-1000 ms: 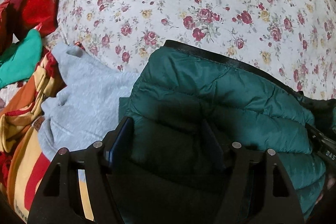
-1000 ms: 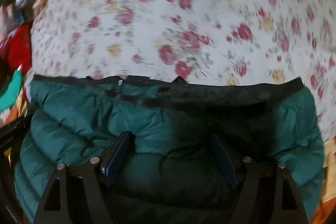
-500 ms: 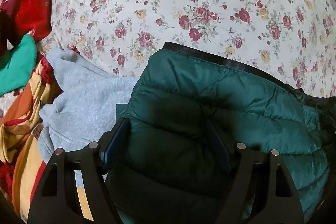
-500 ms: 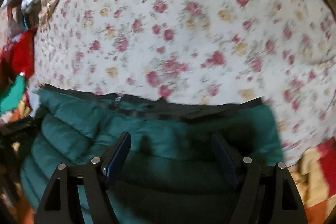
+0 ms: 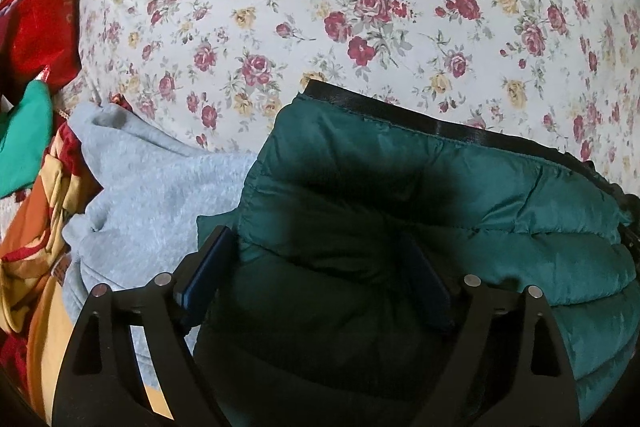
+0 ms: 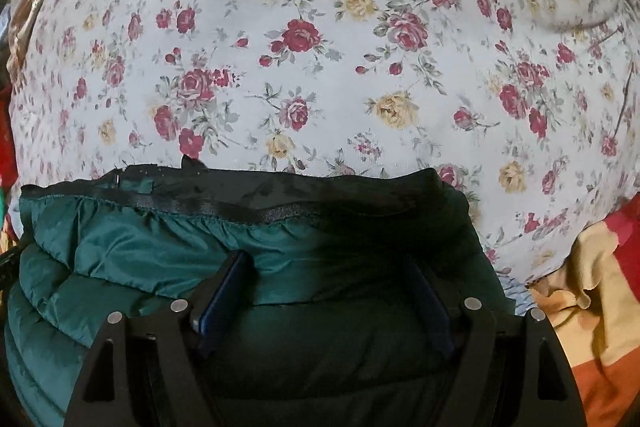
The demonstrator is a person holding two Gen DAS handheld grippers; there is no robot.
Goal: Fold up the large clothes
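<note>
A dark green quilted puffer jacket with a black hem band lies bunched over the floral bedsheet. It also fills the lower part of the right wrist view. My left gripper has its fingers spread wide with a thick fold of the jacket between them. My right gripper likewise has its fingers spread around a thick fold near the black hem. Both sets of fingertips are partly sunk in the padding.
A grey sweatshirt lies left of the jacket. Red, bright green and orange-yellow clothes are piled at the far left. An orange-yellow-red cloth lies at the right. The floral sheet stretches ahead.
Both grippers have carried the jacket forward over the sheet. The right view swung right and steadied, and the orange cloth came into view at its right edge.
</note>
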